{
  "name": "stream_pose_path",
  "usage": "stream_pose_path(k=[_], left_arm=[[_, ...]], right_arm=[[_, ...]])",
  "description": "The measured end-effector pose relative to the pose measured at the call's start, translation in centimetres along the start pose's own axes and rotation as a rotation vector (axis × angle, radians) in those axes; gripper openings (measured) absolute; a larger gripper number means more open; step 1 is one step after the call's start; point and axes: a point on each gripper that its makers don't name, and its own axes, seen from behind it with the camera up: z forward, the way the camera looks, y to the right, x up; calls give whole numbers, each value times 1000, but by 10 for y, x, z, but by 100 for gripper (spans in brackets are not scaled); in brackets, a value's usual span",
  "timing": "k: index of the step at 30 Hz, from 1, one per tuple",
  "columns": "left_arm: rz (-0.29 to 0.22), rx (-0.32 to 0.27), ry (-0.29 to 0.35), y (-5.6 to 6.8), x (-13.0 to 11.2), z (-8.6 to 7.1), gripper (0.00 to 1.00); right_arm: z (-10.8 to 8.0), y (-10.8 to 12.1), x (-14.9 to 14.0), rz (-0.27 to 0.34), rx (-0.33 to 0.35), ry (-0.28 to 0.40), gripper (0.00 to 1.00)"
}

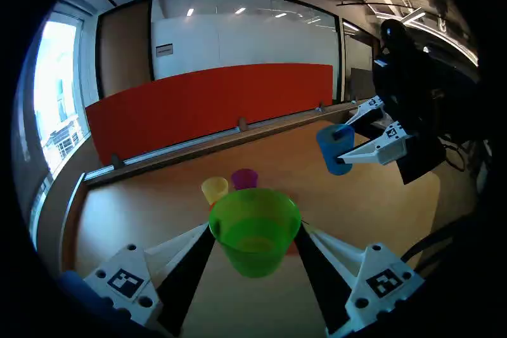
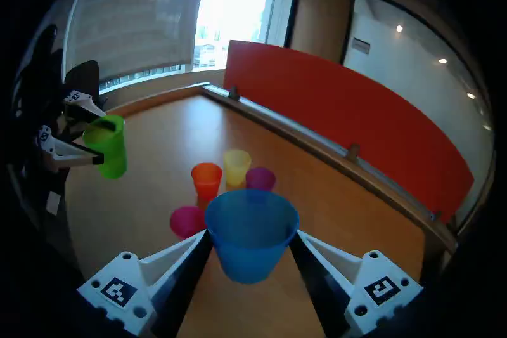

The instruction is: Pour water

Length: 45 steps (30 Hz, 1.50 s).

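Left gripper view: left gripper (image 1: 255, 234) clasps the green cup (image 1: 255, 249); right gripper (image 1: 343, 144) clasps the blue cup (image 1: 331, 151), well apart, upper right.

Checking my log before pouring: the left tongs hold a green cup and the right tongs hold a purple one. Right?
Not quite. The right tongs hold a blue cup, as the right gripper view shows; the purple cup stands on the table. The left tongs do hold the green cup.
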Motion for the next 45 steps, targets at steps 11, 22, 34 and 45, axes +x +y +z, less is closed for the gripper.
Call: stream_pose_path(k=[11, 22, 34, 45], left_arm=[[-16, 23, -19, -9, -13, 15, 85], [-59, 39, -58, -17, -37, 34, 85], [-103, 60, -76, -24, -60, 58, 85], [-123, 71, -129, -29, -98, 90, 85]], right_arm=[[31, 8, -16, 15, 39, -51, 88], [59, 19, -25, 13, 74, -94, 88], [81, 25, -26, 5, 93, -116, 88], [86, 28, -26, 1, 89, -124, 88]])
